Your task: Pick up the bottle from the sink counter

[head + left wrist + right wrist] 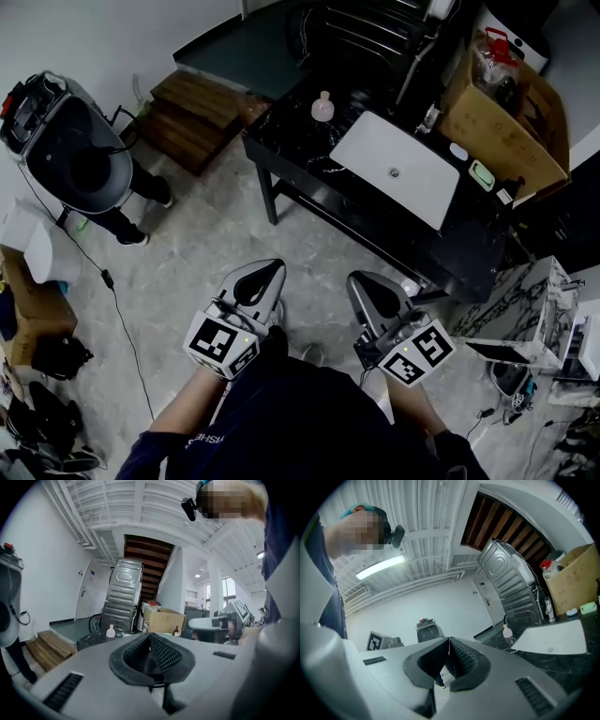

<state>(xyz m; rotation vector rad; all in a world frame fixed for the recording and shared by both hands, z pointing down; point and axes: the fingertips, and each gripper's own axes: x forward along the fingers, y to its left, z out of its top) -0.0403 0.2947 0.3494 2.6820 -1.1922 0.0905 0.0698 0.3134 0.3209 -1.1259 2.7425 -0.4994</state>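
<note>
The small, translucent pale-pink plastic bottle point(322, 107) stood upright on the far left corner of the black marbled counter point(291, 136), just left of the white rectangular sink basin point(398, 169), touching nothing. Its long axis ran straight up, a rounded body narrowing to a short neck and pale cap. Both tools hung well short of the counter, over the floor on its near side. The left gripper point(269, 270) had its fingers pressed together on nothing, and the right gripper point(362, 281) likewise had its fingers closed and empty. The bottle lay far ahead of both: a little to the left of the left gripper's fingers in its own view and to the right of the right gripper's fingers in its view, so neither hand looked clearly nearer. Either pair would probably have to part before reaching round the body
</note>
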